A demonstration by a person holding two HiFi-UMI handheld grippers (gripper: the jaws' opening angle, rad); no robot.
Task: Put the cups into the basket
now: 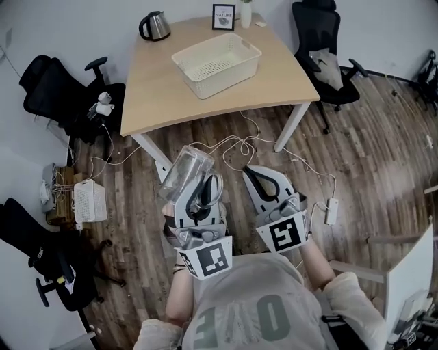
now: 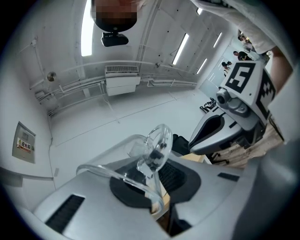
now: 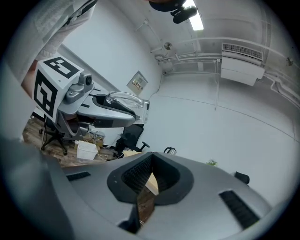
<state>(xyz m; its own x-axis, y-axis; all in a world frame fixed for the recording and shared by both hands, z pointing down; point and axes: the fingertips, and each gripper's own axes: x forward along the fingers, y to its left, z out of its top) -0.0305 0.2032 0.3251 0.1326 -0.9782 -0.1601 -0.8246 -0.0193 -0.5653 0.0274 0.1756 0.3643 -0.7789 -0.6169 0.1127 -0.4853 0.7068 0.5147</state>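
A clear glass cup (image 1: 185,171) with a handle is clamped by its rim in my left gripper (image 1: 202,179), held over the wooden floor short of the table. The left gripper view shows the cup (image 2: 151,152) sticking up from the closed jaws (image 2: 161,190), handle facing the camera. My right gripper (image 1: 256,172) is beside it, shut and empty; its pads (image 3: 140,176) meet with nothing between them. The white perforated basket (image 1: 216,65) stands empty on the light wooden table (image 1: 154,92) ahead. From the right gripper view the left gripper (image 3: 101,110) and cup (image 3: 124,99) appear at the left.
A kettle (image 1: 155,26), a framed picture (image 1: 223,16) and a small vase (image 1: 246,14) stand at the table's far edge. Black office chairs (image 1: 65,92) (image 1: 325,48) flank the table. Cables (image 1: 236,147) trail on the floor; a white box (image 1: 89,200) sits left.
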